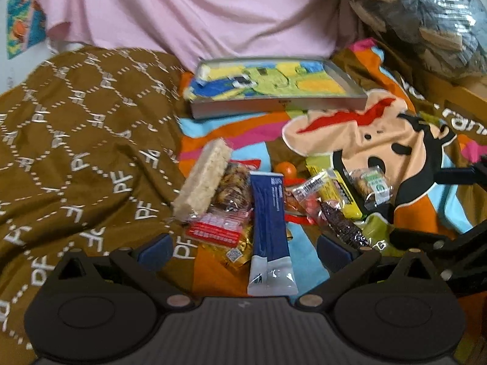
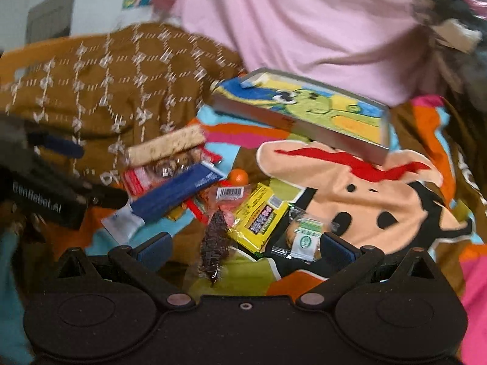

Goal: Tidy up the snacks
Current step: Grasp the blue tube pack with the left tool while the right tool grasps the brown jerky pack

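Left wrist view. Left gripper: jaws spread wide, grasping nothing. Between the jaws, lengthwise — blue sachet, white end nearest the camera. Just beyond the left jaw: red packet on a gold wrapper; past these a rice bar, with a nut bar touching its right side. Beyond the right jaw: dark bar in clear wrap, pink candy, yellow packet, small cake with a green label. Orange ball behind the sachet. Straight ahead, well past the pile — tray, shallow, grey rim, cartoon-printed floor, holding no snacks. Brown quilt to the left; cartoon sheet under everything. Right gripper's black frame at the right edge.

Right wrist view. Right gripper: jaws released, wide apart, nothing held. Between them, the dark bar, pointing toward the camera; yellow packet just beyond it. Cake just inside the right jaw. Beyond the left jaw: sachet, red packet, rice bar. Ball and pink candy ahead, centre. Tray farther off, tilted in view. Left gripper's frame at the far left.
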Demonstrator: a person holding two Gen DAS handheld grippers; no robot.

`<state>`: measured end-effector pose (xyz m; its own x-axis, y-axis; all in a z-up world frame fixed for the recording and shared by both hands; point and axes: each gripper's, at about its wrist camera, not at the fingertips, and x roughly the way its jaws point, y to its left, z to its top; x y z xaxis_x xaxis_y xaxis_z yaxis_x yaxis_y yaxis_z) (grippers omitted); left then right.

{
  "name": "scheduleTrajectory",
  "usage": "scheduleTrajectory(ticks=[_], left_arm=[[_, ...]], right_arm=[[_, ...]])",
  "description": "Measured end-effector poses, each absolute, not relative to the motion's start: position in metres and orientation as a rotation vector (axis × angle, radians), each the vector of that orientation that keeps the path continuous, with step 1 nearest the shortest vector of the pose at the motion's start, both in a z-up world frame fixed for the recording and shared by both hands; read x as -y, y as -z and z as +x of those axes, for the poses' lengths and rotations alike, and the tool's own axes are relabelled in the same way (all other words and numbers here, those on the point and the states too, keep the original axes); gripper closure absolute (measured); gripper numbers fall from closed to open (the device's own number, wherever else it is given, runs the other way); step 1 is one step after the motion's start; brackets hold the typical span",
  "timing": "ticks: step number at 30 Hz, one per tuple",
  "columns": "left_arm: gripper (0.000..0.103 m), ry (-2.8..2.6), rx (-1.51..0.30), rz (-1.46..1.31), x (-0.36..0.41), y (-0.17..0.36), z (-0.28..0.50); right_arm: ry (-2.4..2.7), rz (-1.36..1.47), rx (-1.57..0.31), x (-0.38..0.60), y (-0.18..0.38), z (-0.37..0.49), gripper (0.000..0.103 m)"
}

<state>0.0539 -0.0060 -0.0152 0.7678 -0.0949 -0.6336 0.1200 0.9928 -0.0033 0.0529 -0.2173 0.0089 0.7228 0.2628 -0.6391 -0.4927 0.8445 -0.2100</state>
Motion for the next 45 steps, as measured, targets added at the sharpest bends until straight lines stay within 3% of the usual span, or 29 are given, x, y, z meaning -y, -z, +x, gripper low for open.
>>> scheduleTrajectory(ticks=[17, 31, 40, 45], left_arm=[[0.005, 0.095, -0.831, 0.052, 0.021, 0.031, 0.113], [0.041, 0.184, -0.941, 0.181, 0.040, 0.046, 0.134], [0.051, 0.184, -0.950, 0.127, 0.042, 0.047, 0.147], [0.067, 0.170, -0.957, 0.141, 0.050, 0.048, 0.153]], right_arm=[[-0.447, -0.454, -0.669, 0.190, 0.024, 0.075, 0.001], [-0.447, -0.392, -0.743, 0.192, 0.041, 0.087, 0.022], [-0.441, -0.421, -0.725, 0.188, 0.047, 0.086, 0.024], [-0.447, -0.439, -0.725, 0.183, 0.049, 0.087, 0.028]])
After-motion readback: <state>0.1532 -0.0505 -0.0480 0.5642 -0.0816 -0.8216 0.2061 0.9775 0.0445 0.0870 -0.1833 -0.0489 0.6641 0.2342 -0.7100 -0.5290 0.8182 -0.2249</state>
